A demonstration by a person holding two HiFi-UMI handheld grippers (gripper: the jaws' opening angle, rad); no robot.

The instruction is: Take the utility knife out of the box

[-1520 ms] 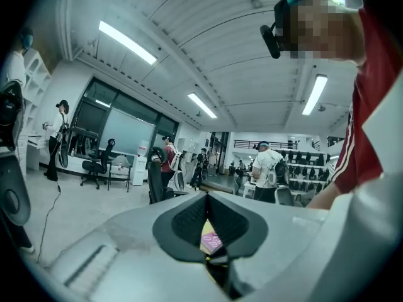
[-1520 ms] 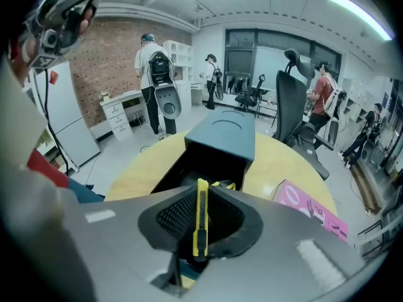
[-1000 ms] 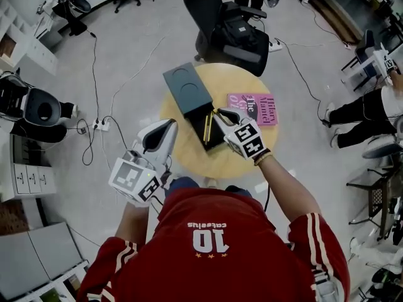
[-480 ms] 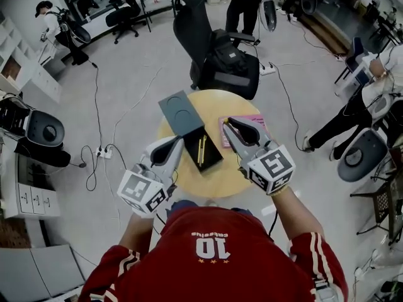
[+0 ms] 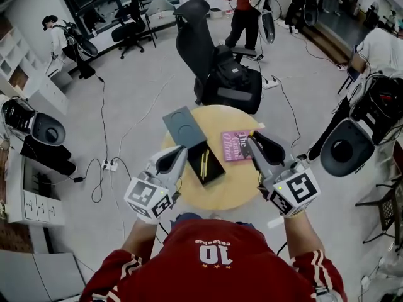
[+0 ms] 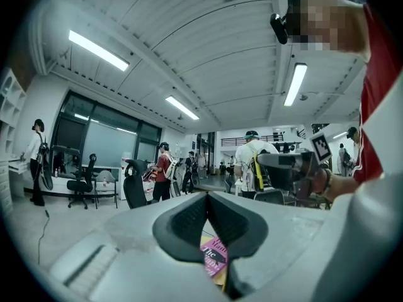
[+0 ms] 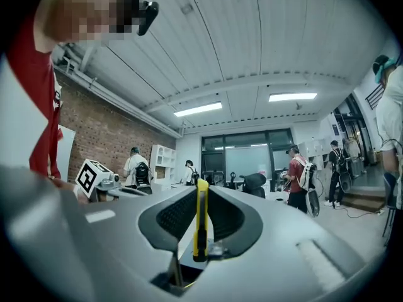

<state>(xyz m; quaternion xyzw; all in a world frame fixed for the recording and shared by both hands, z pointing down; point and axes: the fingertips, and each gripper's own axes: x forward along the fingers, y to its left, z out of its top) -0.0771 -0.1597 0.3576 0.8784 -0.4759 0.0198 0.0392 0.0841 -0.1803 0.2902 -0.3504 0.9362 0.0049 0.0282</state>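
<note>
We hold the yellow utility knife (image 7: 200,222) pinched upright between the jaws of the right gripper (image 5: 250,141), right of centre in the head view and apart from the open black box (image 5: 216,170). The box sits mid-frame on the round surface (image 5: 236,190). The left gripper (image 5: 179,150) hovers just left of the box, jaws pressed together on nothing. A pink book (image 5: 235,146) lies right of the box, and the lid (image 5: 184,126) lies to its upper left.

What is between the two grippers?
In the head view, the open black box and a pink book lie on the round table between the left gripper and the right gripper.
</note>
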